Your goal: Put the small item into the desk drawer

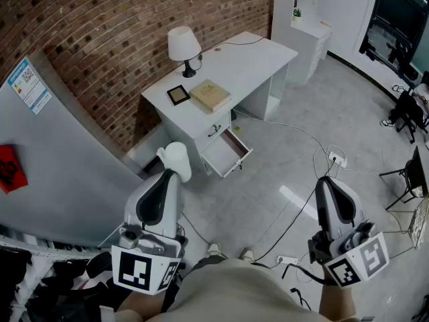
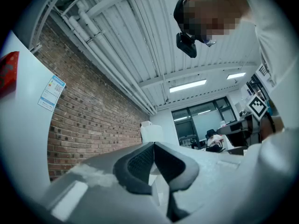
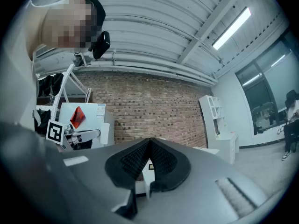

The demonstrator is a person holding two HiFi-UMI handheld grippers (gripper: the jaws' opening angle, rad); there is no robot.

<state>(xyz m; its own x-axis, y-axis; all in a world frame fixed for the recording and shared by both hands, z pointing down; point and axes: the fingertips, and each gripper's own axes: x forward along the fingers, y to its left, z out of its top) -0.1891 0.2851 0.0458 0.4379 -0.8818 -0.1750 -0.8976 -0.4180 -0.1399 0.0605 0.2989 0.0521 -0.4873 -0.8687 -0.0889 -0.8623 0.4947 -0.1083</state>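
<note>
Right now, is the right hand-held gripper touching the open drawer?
Apart. The head view shows a stretch of bare floor between the right hand-held gripper and the open drawer.

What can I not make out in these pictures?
- Head view: what the white item in the left gripper is, too small.
- Left gripper view: that item, mostly hidden by the shut jaws.
- Head view: the back of the open drawer, under the desk.
- Head view: the label print, too small.

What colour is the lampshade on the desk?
White; the lampshade shows best in the head view.
</note>
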